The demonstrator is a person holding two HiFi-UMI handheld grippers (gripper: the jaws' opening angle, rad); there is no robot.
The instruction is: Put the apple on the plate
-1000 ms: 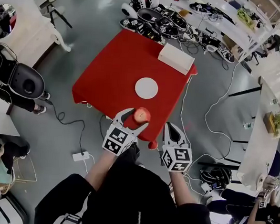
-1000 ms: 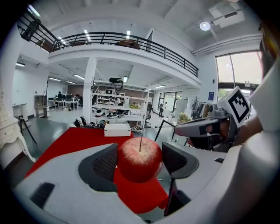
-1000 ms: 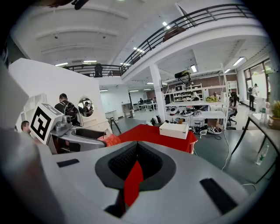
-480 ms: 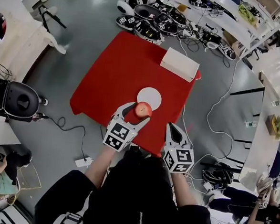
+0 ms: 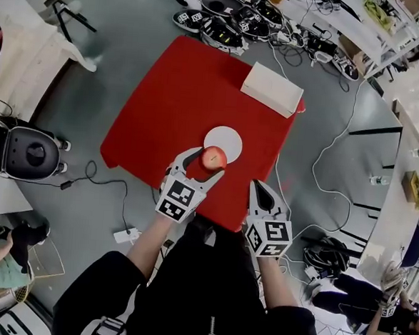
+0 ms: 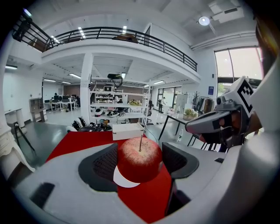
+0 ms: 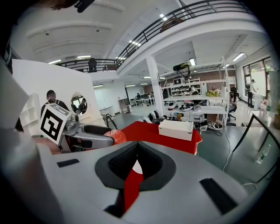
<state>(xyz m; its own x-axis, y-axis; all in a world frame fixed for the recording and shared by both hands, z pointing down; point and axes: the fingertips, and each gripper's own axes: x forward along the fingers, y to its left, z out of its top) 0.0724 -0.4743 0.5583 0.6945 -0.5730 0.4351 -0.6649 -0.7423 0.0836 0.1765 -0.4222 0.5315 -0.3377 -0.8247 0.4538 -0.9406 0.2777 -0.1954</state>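
A red apple with a stem is held off the table, and my left gripper is shut on it. The black pads press its two sides in the left gripper view, where the apple fills the middle. Just beyond it on the red tablecloth lies the white plate; the apple overlaps the plate's near edge. My right gripper hovers shut and empty at the table's near right edge. In the right gripper view its jaws meet, and the left gripper with the apple shows at left.
A white box lies at the table's far right corner. Cables, helmets and gear litter the floor beyond the table. A power strip and cord lie on the floor at the near left. White desks stand at the right.
My left gripper has carried the apple forward, from the table's near edge to the plate's near rim. The right gripper has stayed shut at the near edge.
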